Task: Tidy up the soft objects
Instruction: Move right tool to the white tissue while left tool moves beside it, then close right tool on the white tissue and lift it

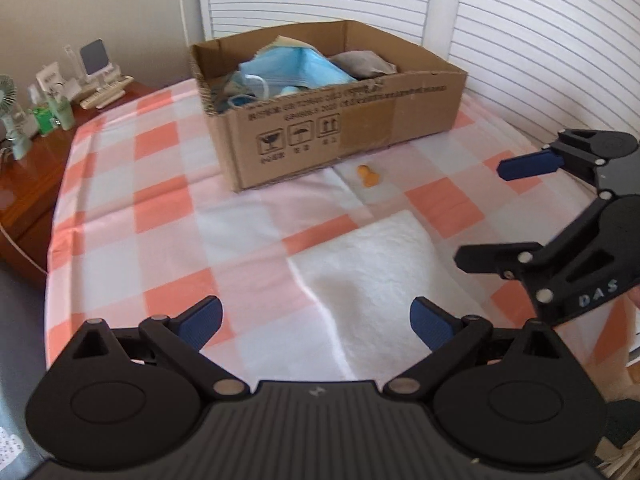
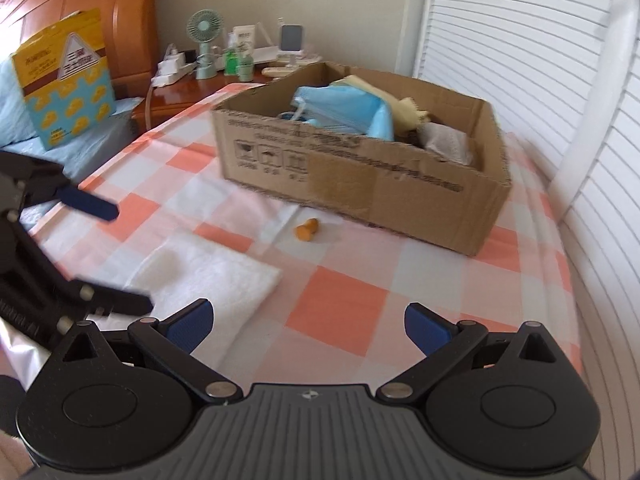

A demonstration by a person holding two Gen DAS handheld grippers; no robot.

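Observation:
A white folded towel (image 1: pixel 372 276) lies on the pink checked cloth (image 1: pixel 160 216), just ahead of my open, empty left gripper (image 1: pixel 316 324). It also shows in the right wrist view (image 2: pixel 208 276), left of my open, empty right gripper (image 2: pixel 308 326). A small orange soft piece (image 1: pixel 369 175) lies in front of the cardboard box (image 1: pixel 352 128); it also shows in the right wrist view (image 2: pixel 306 229). The box (image 2: pixel 360 176) holds blue masks (image 1: pixel 288 70), a yellow cloth (image 2: pixel 404 114) and other fabrics. The right gripper (image 1: pixel 480 212) shows at the right edge of the left view, open.
A wooden bedside table (image 2: pixel 176 100) at the left carries a small fan (image 2: pixel 205 40), bottles and a small screen. A yellow duck-print box (image 2: pixel 66 76) leans by the headboard. White slatted doors (image 1: pixel 520 40) stand behind and right of the box. The left gripper (image 2: pixel 100 252) crosses the right view's left edge.

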